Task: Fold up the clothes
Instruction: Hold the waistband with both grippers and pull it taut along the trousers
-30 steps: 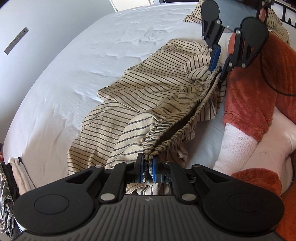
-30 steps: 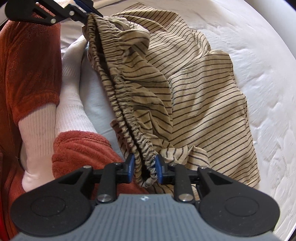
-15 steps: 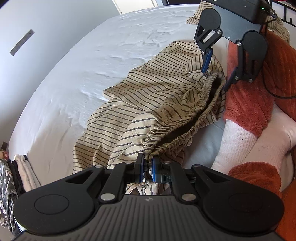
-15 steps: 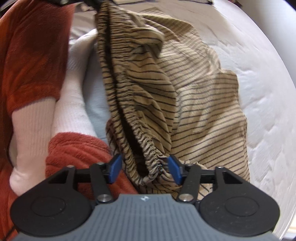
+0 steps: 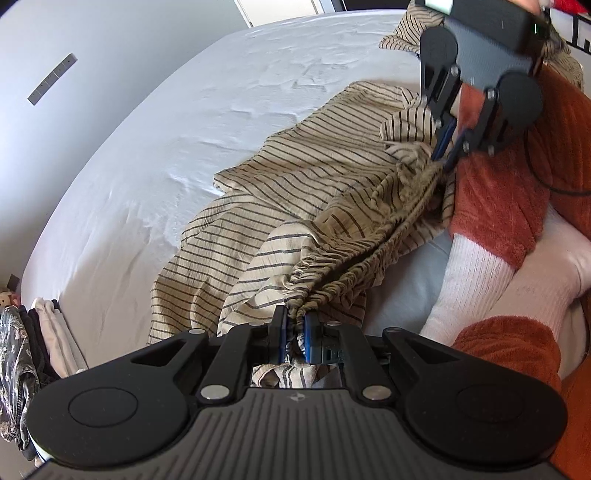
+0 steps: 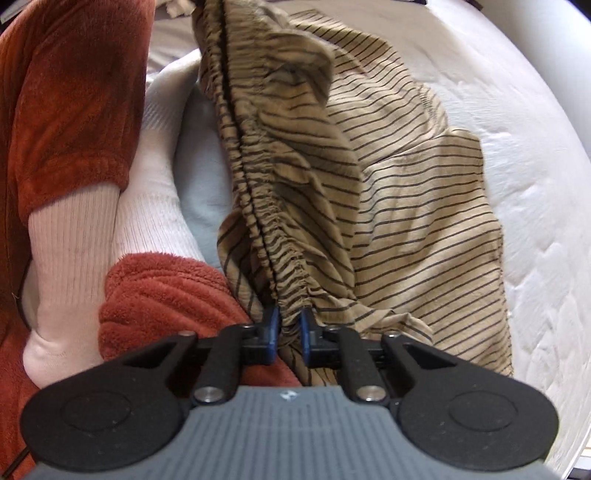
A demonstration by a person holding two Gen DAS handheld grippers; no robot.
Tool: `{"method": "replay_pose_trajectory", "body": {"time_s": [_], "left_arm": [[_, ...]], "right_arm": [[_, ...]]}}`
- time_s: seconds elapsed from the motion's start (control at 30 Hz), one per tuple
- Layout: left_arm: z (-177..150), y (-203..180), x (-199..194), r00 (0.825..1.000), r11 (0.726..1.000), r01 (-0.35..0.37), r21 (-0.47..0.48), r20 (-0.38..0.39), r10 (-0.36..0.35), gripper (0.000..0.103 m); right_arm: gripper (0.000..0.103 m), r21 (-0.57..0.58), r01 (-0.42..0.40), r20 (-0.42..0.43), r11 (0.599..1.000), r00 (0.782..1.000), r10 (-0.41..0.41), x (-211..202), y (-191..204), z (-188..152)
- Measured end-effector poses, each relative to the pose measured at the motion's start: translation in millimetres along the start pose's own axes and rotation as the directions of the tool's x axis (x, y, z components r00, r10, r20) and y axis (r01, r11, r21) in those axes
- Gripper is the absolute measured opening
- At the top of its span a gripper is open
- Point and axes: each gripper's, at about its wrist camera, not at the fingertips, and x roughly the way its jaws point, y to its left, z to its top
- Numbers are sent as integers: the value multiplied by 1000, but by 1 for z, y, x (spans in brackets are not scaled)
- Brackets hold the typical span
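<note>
Right hand-held gripper (image 6: 289,328) reclamped striped trousers (image 6: 399,206); only left view shows folded pile (image 5: 44,332).

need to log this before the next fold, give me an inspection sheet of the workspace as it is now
surface: white bed sheet, wrinkled, bare apart from the garments.
job's things: beige striped trousers with the elastic waistband stretched between both grippers, legs crumpled on the sheet.
clutter: stack of folded clothes at the bed's edge; another striped garment at the far end.
grippers: left gripper shut on the waistband; right gripper shut on its other end.
cables: black cable running from the right gripper across the rust fleece sleeve.
surroundings: person's legs in white socks; grey wall.
</note>
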Motion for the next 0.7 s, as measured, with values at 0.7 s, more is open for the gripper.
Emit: {"method": "replay_pose_trajectory", "body": {"time_s": [0.7], "left_arm": [[-4,14,27,994,999,-31,-31,-109,27,10]], "right_arm": [[15,-30,32,46,999,998,-31,-4,-12,16]]}}
